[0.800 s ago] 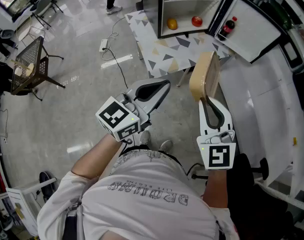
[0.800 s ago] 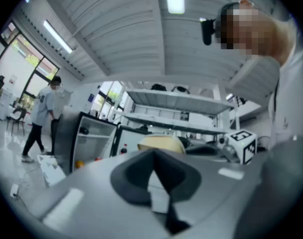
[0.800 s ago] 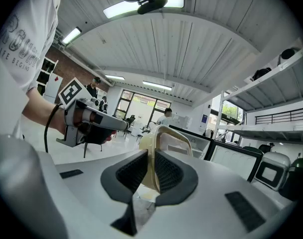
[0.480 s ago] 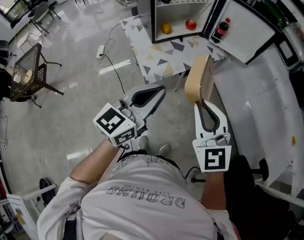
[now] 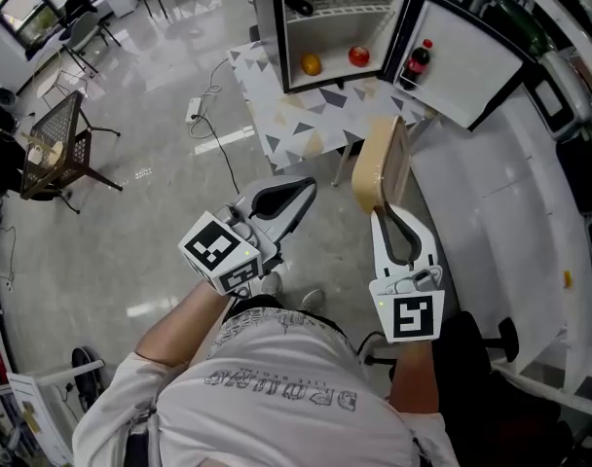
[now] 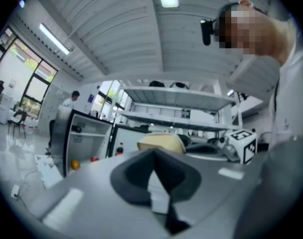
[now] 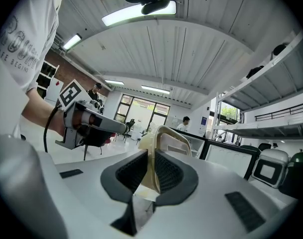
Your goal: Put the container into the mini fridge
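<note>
**Hazard 1: slip or pivot.** The right gripper [image 5: 385, 205] clamps only the near rim of the container [image 5: 378, 163]. Its jaws stand narrow and press on that thin wall, and the rest of the container reaches unsupported beyond the pads. A quick swing toward the mini fridge [image 5: 337, 25] would likely turn the container in the grip or drop it to the floor [image 5: 130, 212].

**Hazard 2: collision.** The fridge stands far off, well apart from the container, with its door [image 5: 463, 58] swung out to the right. An orange fruit [image 5: 311, 64] and a red round item [image 5: 359, 56] lie on the bottom of the compartment. A bottle [image 5: 417, 62] stands in the door. An entry too low or too far right would likely knock these.

**Hazard 3: no backup.** The left gripper [image 5: 298, 189] has its jaws together on nothing. It sits left of the container and gives it no support.

**Container.** It is pale beige and shallow, with rounded corners and a raised rim, and is probably rigid plastic. It is held upright on edge in mid-air above the floor, near the person and short of the fridge.
</note>
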{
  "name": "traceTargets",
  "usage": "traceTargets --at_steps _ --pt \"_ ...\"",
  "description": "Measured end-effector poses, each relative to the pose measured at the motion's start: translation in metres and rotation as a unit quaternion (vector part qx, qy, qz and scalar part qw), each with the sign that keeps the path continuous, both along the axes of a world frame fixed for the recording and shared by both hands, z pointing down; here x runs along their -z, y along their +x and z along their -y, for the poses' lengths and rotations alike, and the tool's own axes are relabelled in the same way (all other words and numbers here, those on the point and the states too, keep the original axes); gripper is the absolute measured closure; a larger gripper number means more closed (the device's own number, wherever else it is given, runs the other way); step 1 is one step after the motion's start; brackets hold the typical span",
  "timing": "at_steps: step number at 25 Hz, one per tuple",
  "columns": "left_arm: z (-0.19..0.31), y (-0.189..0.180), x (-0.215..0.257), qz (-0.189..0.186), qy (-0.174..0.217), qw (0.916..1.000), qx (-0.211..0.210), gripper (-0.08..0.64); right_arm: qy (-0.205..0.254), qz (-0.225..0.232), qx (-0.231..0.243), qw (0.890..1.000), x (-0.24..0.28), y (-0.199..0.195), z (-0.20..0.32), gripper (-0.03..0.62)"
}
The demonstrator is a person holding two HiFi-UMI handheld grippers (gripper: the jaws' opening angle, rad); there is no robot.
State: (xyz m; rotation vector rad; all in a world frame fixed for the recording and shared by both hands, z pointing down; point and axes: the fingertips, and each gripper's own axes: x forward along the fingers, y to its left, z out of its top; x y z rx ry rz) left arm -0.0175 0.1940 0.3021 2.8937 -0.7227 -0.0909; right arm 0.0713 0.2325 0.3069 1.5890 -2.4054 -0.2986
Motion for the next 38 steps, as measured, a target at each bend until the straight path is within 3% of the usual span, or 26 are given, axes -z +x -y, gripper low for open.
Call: traceTargets --at_steps 21,38 --pt "0.022 0.025 -0.007 0.000 0.007 0.9996 0.026 0.552 0.011 -0.013 0.015 1.000 -0.005 0.039 0.015 0.554" --pt "0.128 0.029 -0.023 0.003 -0.004 0.9997 0.022 0.552 -0.003 -0.018 0.011 1.000 -0.019 0.044 0.122 0.554"
